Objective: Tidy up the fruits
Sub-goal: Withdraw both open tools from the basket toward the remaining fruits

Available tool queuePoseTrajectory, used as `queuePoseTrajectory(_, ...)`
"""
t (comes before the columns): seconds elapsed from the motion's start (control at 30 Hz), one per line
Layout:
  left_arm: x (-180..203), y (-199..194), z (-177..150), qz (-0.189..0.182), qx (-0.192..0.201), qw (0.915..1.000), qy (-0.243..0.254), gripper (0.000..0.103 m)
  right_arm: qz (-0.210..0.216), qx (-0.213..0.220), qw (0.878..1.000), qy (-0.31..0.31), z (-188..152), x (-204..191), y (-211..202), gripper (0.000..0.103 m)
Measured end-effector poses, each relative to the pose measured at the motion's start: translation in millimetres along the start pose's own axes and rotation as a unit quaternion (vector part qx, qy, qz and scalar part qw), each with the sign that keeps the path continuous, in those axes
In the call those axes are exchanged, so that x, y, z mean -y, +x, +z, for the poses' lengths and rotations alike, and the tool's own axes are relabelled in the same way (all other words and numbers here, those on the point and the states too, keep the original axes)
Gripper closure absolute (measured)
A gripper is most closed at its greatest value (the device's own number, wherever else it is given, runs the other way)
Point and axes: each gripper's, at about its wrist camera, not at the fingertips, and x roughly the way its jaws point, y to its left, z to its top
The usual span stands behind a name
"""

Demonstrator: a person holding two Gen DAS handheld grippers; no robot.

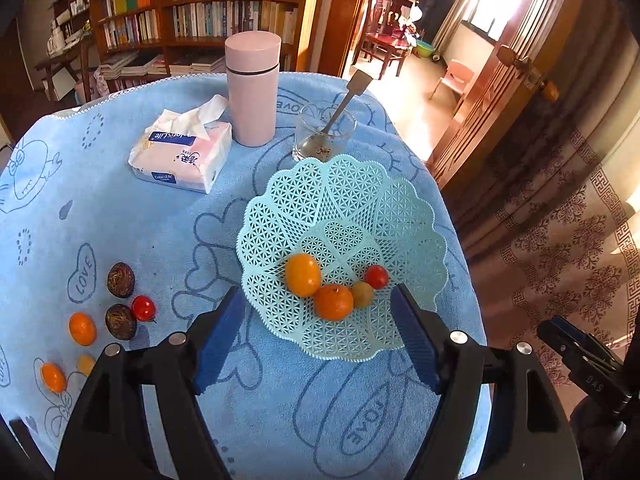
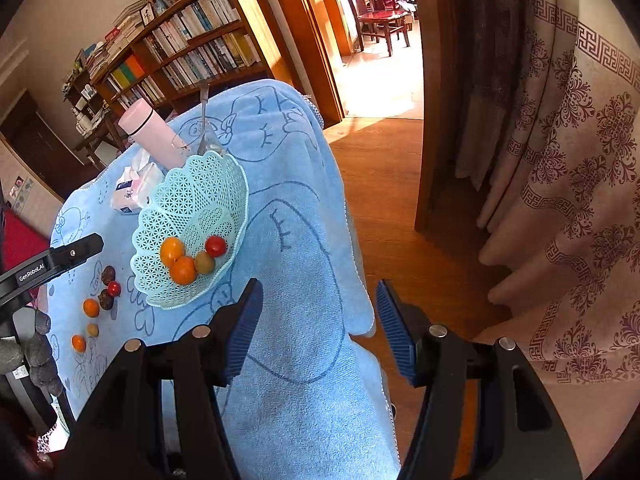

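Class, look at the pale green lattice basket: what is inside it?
Inside the lattice basket lie four fruits: two oranges, a small yellowish-green fruit and a red cherry tomato. Anything beneath them is hidden.

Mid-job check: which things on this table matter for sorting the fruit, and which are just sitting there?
Job:
- basket holding four fruits
- loose oranges
- loose tomato
- dark round fruits
- small yellowish fruit

Bystanders:
- tissue pack
- pink flask
- glass with spoon
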Motion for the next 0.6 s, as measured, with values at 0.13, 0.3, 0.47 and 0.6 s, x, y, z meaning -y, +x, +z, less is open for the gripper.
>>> queuePoseTrajectory(0.13,-13.7,-10.9,-6.1,0.006,0.003,0.9999,-0.015,0.028,0.005,-0.001,1.000,-0.004,-1.6,-9.2,0.8,0.043)
queuePoseTrajectory(0.3,-29.9,-20.5,-18.7,0.012,0.002,0.9995,-0.028,0.028,0.010,-0.005,1.000,-0.009,-6.9,-21.5,3.1,0.043)
queuePoseTrajectory(0.47,-50.2,-31.2,-32.7,0.017,0.002,0.9990,-0.042,0.028,0.014,-0.007,1.000,-0.018,-14.1,-39.0,3.4,0.043)
queuePoseTrajectory(0.6,-70.2,-38.9,-44.1,0.021,0.002,0.9983,-0.054,0.028,0.017,-0.007,1.000,-0.025,-20.0,-55.2,3.6,0.043)
